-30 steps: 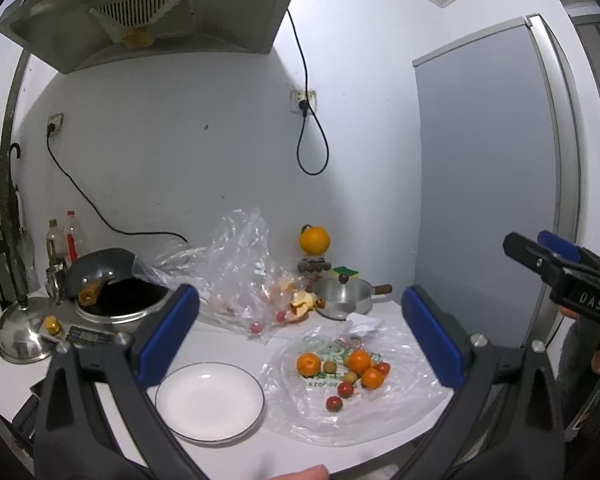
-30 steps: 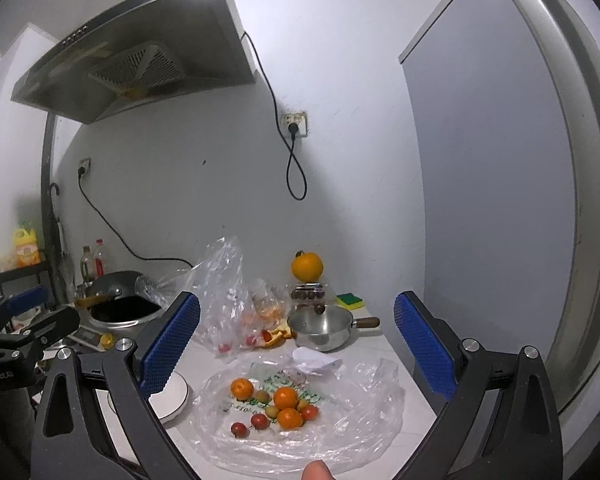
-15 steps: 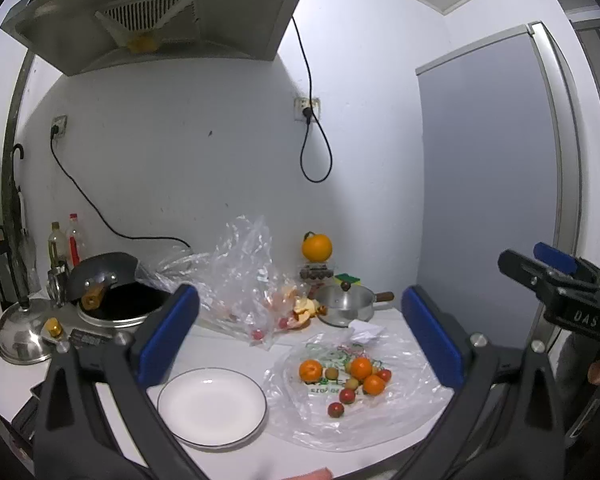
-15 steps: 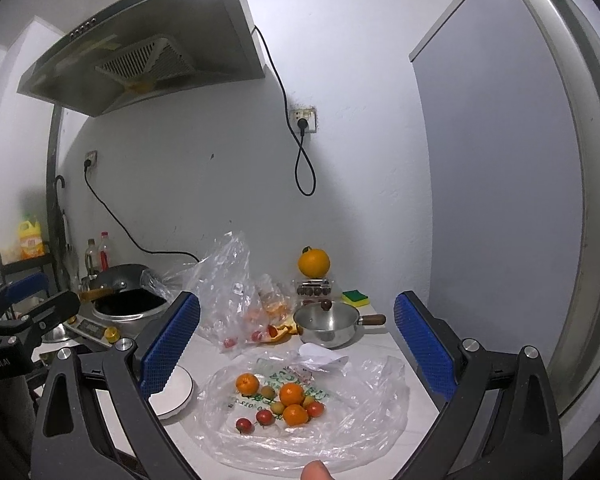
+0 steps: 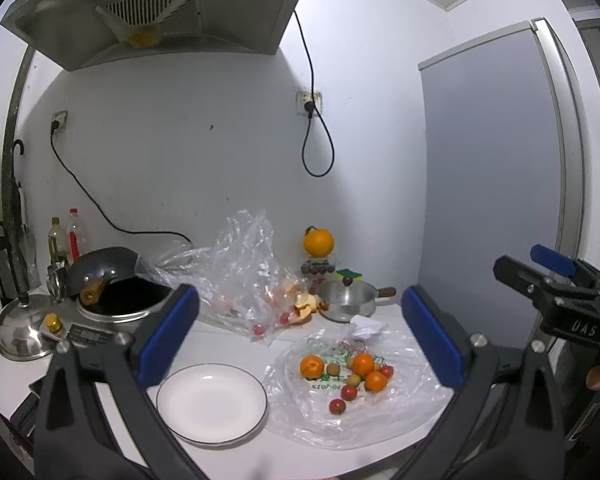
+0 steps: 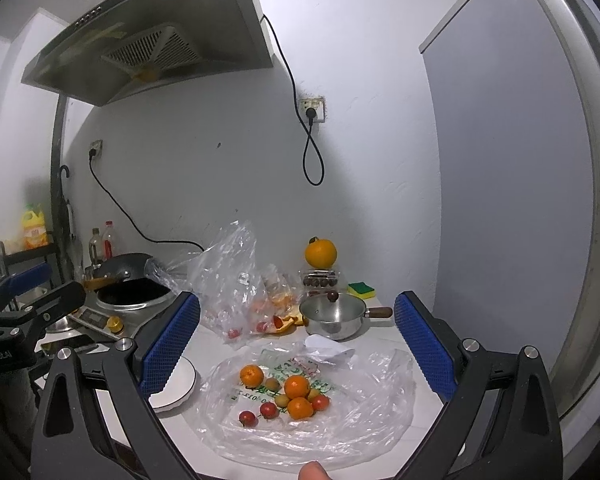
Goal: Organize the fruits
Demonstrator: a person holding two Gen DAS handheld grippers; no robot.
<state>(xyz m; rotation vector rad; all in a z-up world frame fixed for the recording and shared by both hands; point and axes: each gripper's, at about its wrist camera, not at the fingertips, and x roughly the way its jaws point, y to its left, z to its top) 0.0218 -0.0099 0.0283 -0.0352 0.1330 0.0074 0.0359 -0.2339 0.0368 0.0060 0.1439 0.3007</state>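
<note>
Fruits [image 6: 292, 394] (on bag) | below, between spread right claw [image 6: 296, 336] fingers

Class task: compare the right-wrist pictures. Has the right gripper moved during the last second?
Yes. The right gripper has tilted downward: the wall socket and small pot sit higher in its view than before, while the pile of fruit remains framed between its open fingers.

The right tool [image 5: 556, 280] carries white letters on its black body that read "DAS" (seen upside down in the left wrist view). The left tool [image 6: 24, 300] bears small white lettering cut off by the frame edge, unreadable. Green print on the flat plastic bag [image 6: 380, 412] under the fruit is too blurred to read.
</note>
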